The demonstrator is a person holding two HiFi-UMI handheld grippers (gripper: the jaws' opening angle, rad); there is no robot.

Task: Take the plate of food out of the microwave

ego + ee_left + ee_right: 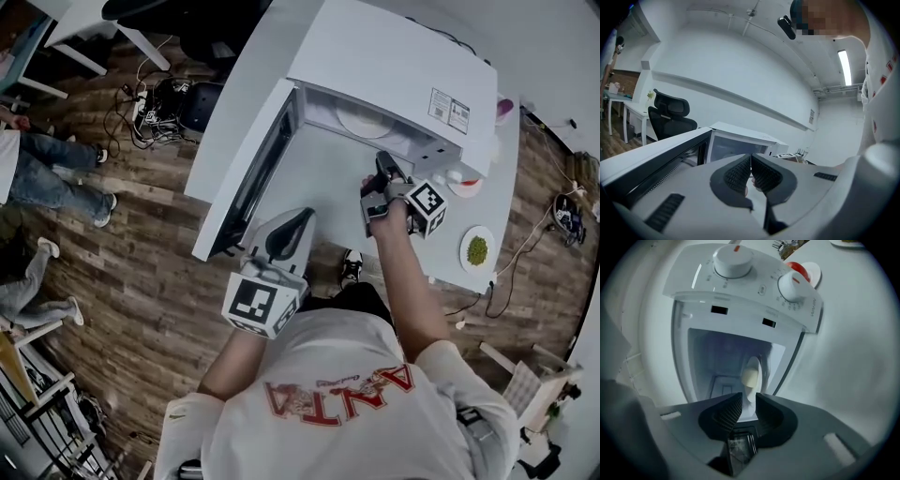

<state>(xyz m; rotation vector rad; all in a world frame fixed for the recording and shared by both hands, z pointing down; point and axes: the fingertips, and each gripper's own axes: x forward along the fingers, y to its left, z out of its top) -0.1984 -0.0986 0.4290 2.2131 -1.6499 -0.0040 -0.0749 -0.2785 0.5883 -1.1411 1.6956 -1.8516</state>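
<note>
A soft white T-shirt (328,412) with red print on the person is closest. Just beyond it is the left gripper (750,158), its ribbed black pads pressed together at the tips with nothing between them. It sits low by the near edge of the open door (248,178).

The door is a long flat slab with a dark window, swung out to the left. That leaves the boxy white microwave (394,56) wide open at its mouth.

The right gripper (749,399) is at that mouth with its jaws spread. Through the gap shows the round white plate (752,373), carrying a pale lump of food, on the cavity floor further in. I can't tell whether the pads touch its rim.

Two smooth round knobs (733,261) sit on the control panel. To the right, a small dish of green food (477,250) lies near the edge of the white table (511,164), above the wood-plank floor (141,281).
</note>
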